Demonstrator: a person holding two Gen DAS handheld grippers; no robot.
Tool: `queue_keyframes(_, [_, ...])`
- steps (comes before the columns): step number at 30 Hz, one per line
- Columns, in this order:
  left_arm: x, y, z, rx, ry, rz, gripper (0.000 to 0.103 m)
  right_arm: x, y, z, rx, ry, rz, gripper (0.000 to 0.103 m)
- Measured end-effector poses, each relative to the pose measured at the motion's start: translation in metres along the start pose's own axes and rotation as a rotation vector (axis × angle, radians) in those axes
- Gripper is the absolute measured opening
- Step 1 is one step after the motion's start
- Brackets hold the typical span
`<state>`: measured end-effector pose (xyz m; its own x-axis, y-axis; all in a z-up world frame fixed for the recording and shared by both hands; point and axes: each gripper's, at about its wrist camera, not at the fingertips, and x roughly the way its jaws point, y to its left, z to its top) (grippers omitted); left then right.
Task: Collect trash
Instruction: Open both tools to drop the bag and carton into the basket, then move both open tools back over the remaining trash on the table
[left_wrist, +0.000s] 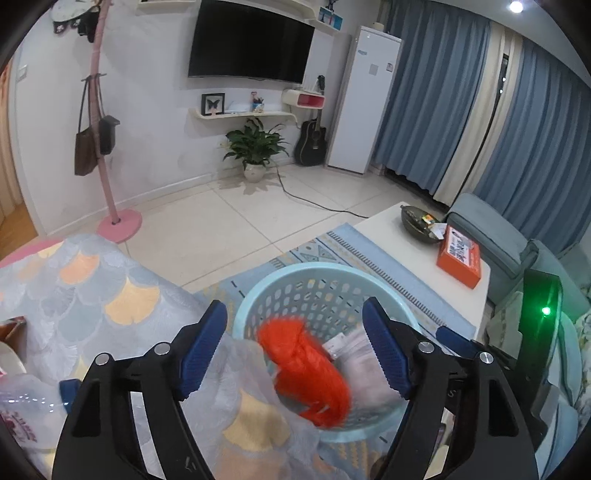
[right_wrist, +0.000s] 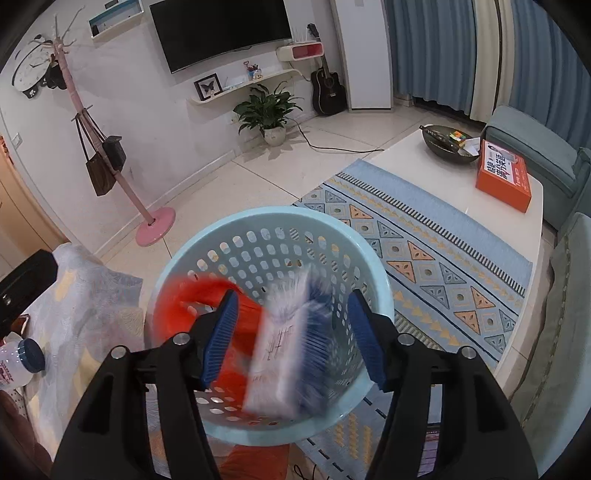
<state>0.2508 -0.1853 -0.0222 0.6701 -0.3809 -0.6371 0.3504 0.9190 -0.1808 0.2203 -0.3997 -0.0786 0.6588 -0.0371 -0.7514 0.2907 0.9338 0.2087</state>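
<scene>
The right claw (right_wrist: 291, 341) is held spread and empty over the pale blue basket (right_wrist: 266, 221), and the left claw (left_wrist: 295, 350) is likewise spread and empty above it. Largest to smallest, the basket is seen on the rug (right_wrist: 424, 236) below both claws, an orange bag (left_wrist: 306, 373) lies at its left side, and a blurred white-and-blue packet (right_wrist: 284, 343), apparently falling, is caught between the right claw's open jaws with its long axis running near to far. A bottle (right_wrist: 18, 360) is left on the patterned cloth (right_wrist: 81, 295) at the left, nearer the left claw, and is judged the likely next pick.
</scene>
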Motion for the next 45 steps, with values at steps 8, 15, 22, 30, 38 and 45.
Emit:
queue_keyframes(8, [-0.04, 0.012, -0.005, -0.045, -0.048, -0.038, 0.074, -0.032, 0.014, -0.004, -0.026, -0.026, 0.038, 0.059])
queue_keyframes(15, [-0.1, 0.03, -0.018, -0.074, -0.129, -0.035, 0.074, -0.08, 0.056, -0.012, -0.109, -0.089, 0.107, 0.059])
queue_keyframes(22, [-0.17, 0.068, -0.038, -0.114, -0.216, 0.015, 0.074, -0.129, 0.118, -0.03, -0.24, -0.152, 0.194, 0.059])
queue_keyframes(30, [-0.231, 0.128, -0.073, -0.185, -0.249, 0.142, 0.074, -0.165, 0.19, -0.061, -0.385, -0.181, 0.297, 0.059])
queue_keyframes(38, [-0.255, 0.199, -0.118, -0.258, -0.171, 0.266, 0.073, -0.169, 0.251, -0.096, -0.488, -0.13, 0.386, 0.053])
queue_keyframes(45, [-0.24, 0.229, -0.145, -0.262, -0.051, 0.253, 0.069, -0.164, 0.287, -0.123, -0.551, -0.049, 0.461, 0.035])
